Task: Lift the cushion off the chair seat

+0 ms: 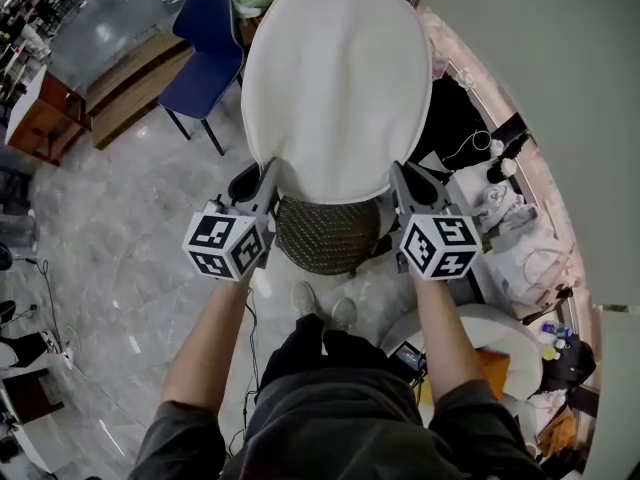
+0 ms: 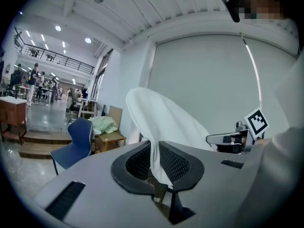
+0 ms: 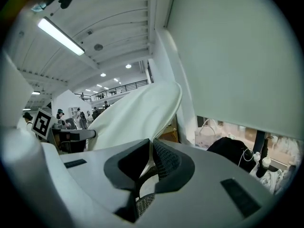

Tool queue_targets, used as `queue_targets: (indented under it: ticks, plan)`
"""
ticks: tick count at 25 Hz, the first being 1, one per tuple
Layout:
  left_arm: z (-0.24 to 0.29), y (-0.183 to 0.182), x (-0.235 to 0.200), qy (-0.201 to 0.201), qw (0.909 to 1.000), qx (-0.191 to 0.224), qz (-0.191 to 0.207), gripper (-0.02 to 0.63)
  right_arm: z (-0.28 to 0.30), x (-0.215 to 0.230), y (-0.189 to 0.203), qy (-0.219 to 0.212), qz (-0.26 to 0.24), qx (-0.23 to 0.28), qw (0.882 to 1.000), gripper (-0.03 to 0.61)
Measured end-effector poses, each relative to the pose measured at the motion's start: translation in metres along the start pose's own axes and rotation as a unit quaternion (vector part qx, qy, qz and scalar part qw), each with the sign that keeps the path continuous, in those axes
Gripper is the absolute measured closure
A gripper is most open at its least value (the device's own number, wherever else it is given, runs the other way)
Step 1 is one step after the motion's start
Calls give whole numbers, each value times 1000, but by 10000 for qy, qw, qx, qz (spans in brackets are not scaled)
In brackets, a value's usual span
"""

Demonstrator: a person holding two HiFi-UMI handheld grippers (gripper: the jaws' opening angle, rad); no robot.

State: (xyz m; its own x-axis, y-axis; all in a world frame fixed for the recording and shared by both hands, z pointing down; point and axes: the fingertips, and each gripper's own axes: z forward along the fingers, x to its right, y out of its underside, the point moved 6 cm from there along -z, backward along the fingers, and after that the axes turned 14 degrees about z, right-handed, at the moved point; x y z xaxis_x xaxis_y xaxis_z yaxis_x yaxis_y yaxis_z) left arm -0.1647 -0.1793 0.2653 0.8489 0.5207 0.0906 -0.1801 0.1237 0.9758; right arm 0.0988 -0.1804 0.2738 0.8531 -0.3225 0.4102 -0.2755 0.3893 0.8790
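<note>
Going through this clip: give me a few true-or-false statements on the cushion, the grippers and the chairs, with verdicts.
1. The left gripper and the right gripper each grip the near edge of the white cushion. True.
2. The cushion lies flat on the dark woven chair seat. False: it is held up in the air above the seat.
3. The left gripper's jaws stand wide apart with nothing between them. False: they are pinched on a fold of the cushion's fabric.
4. A blue chair stands on the floor beyond the cushion, to the left in the head view. True.
</note>
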Motion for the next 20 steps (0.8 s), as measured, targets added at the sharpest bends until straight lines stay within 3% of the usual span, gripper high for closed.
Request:
queue_targets:
  ticks: [20]
  plan:
    - [-19, -153, 3, -110, 9902, 1230, 655, 565, -52, -46, -140, -332, -568, 1308, 9892, 546]
